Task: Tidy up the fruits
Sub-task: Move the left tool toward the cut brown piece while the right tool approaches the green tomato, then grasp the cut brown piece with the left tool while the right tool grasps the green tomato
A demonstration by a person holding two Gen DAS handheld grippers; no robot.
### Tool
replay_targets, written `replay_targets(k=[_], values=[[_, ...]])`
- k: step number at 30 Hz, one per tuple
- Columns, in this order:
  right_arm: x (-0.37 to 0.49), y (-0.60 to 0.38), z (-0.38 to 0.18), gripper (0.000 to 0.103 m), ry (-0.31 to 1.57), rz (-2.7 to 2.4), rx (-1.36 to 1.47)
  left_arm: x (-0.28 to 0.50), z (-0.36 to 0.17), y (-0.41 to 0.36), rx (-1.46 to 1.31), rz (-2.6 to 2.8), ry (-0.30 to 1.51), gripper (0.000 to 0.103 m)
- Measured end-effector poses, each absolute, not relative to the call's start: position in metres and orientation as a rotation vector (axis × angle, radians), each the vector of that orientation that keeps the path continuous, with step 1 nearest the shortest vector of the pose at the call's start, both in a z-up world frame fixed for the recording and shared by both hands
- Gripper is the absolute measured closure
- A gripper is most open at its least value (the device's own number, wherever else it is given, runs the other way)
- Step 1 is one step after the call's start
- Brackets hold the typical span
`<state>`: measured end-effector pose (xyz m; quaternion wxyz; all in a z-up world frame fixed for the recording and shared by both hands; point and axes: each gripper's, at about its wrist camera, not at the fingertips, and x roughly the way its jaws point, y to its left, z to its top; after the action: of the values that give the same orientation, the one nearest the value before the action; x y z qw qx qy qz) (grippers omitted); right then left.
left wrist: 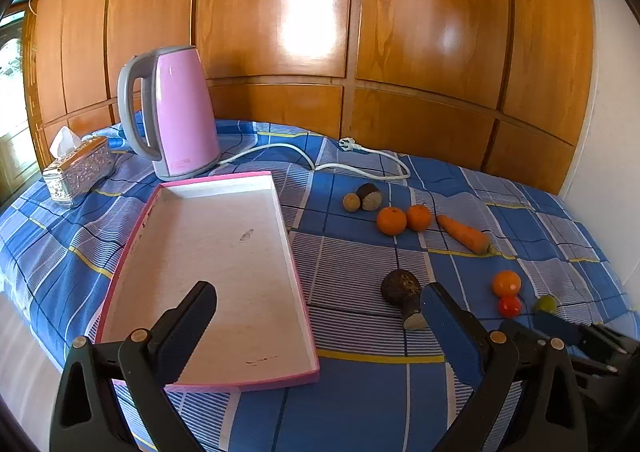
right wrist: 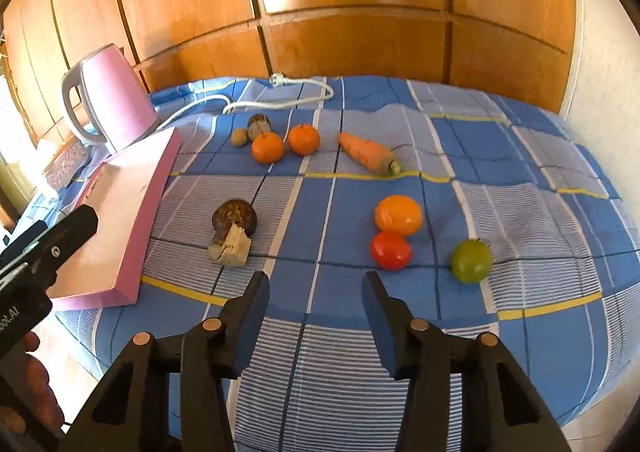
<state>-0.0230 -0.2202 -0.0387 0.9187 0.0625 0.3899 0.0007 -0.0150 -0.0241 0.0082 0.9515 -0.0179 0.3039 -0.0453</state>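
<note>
A pink-rimmed white tray (left wrist: pixel 224 187) lies empty on the blue checked cloth; it shows at the left of the right wrist view (right wrist: pixel 156 187). Right of it lie two oranges (left wrist: pixel 391 220) (right wrist: pixel 267 147), a carrot (left wrist: pixel 464 234) (right wrist: pixel 366 153), a dark root piece (left wrist: pixel 402 288) (right wrist: pixel 234 217), a large orange fruit (right wrist: pixel 398 214), a red tomato (right wrist: pixel 391 250) and a green fruit (right wrist: pixel 471 261). My left gripper (left wrist: pixel 320 312) is open and empty over the tray's near right edge. My right gripper (right wrist: pixel 316 292) is open and empty, just short of the tomato.
A pink kettle (left wrist: pixel 172 111) with a white cord (left wrist: pixel 320 159) stands behind the tray. A silver tissue box (left wrist: pixel 78 171) sits far left. A small brown fruit (left wrist: pixel 351 202) and a cut dark piece (left wrist: pixel 370 196) lie near the oranges. Wooden panels back the table.
</note>
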Motion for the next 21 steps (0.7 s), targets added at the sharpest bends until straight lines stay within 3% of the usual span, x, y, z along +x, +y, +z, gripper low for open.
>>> replay_targets(k=[21], values=[[-0.027,-0.24,-0.039,0.055,0.804,-0.031,0.132,-0.008,0.0,-0.044,0.011,-0.182,0.658,0.001]])
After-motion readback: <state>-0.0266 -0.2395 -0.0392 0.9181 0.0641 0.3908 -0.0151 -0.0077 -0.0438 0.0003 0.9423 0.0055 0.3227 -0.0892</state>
